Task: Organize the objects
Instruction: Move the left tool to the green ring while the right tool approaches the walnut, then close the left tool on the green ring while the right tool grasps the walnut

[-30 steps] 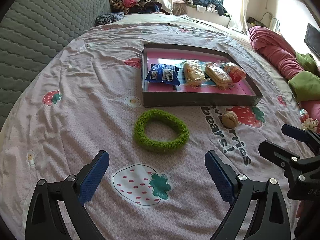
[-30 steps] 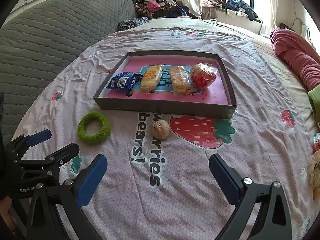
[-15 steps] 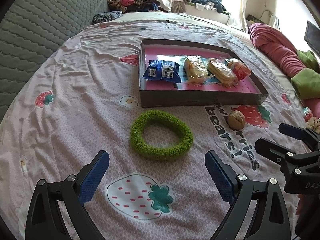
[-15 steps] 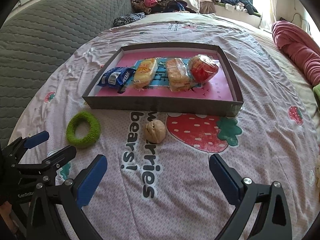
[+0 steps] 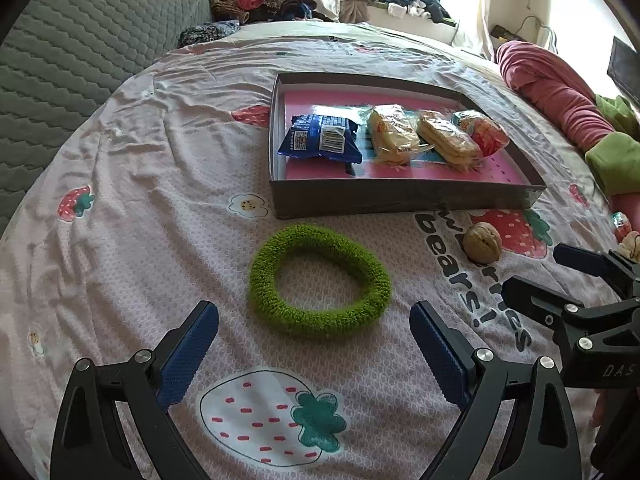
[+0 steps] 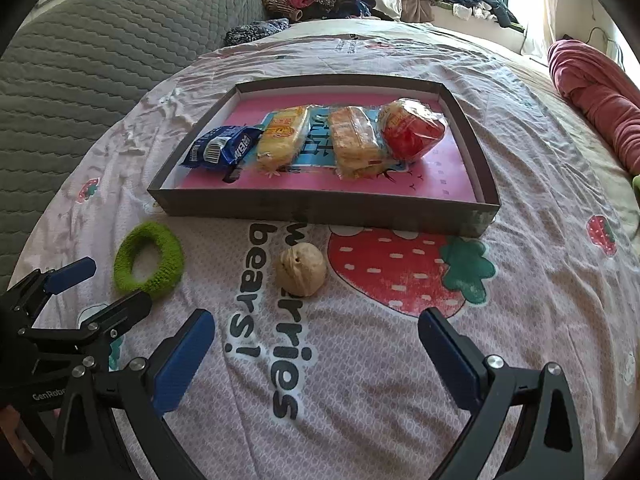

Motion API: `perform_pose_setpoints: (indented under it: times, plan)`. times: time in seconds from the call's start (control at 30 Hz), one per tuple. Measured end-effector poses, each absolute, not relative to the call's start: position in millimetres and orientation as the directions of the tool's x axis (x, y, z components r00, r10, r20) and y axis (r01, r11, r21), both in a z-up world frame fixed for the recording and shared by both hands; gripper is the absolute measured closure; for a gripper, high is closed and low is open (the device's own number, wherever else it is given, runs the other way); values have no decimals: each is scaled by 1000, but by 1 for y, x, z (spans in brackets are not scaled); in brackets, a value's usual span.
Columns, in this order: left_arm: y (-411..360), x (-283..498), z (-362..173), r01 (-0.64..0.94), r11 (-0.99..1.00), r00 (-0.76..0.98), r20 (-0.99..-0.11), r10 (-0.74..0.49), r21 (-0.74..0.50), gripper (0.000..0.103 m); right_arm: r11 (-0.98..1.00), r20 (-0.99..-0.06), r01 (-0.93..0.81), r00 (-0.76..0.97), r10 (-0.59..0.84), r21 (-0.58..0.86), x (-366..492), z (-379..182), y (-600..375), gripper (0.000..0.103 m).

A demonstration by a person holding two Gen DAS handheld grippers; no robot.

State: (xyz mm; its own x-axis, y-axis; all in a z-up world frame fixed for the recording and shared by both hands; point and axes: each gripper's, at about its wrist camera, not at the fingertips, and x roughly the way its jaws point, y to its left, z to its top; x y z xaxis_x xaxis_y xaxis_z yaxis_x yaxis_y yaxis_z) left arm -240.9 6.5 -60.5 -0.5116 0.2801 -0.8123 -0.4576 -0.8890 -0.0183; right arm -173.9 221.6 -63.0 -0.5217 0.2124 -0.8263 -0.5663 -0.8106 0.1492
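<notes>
Left gripper [image 5: 314,344], fingers spread wide and holding nothing, hovers over the bedsheet [image 5: 120,240] just short of the green ring [image 5: 320,280]. Right gripper [image 6: 316,350], likewise spread and empty, faces the walnut [image 6: 301,269] lying near the ring. Beyond both, a shallow box [image 6: 320,210] holds a blue packet [image 6: 222,150] and three wrapped cakes [image 6: 354,140].

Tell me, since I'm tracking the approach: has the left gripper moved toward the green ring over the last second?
Yes. In its own view the left gripper has advanced: the green ring and the tray both sit lower and larger than before.
</notes>
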Motion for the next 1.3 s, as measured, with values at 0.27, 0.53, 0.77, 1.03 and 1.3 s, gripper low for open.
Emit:
perform_pose_setpoints:
  times: [0.27, 0.53, 0.77, 1.03, 1.3]
  plan:
    - [9, -246, -67, -464, -886, -508, -814, 279, -15, 6, -807, -831, -573, -511, 218, 141, -182, -67, 226, 0]
    - [11, -251, -73, -465, -885, -506, -818, 273, -8, 6, -808, -836, -574, -502, 220, 131, -189, -73, 229, 0]
    - [10, -257, -80, -451, -892, -492, -831, 260, -12, 6, -807, -843, -575, -493, 215, 131, -196, -81, 232, 0]
    - [11, -261, -84, -446, -895, -488, -831, 265, -23, 6, -803, -845, -581, -490, 214, 133, -201, -87, 236, 1]
    - [14, -265, -86, -451, -892, -488, -832, 265, -20, 6, -804, -847, -583, -481, 225, 118, -207, -90, 240, 5]
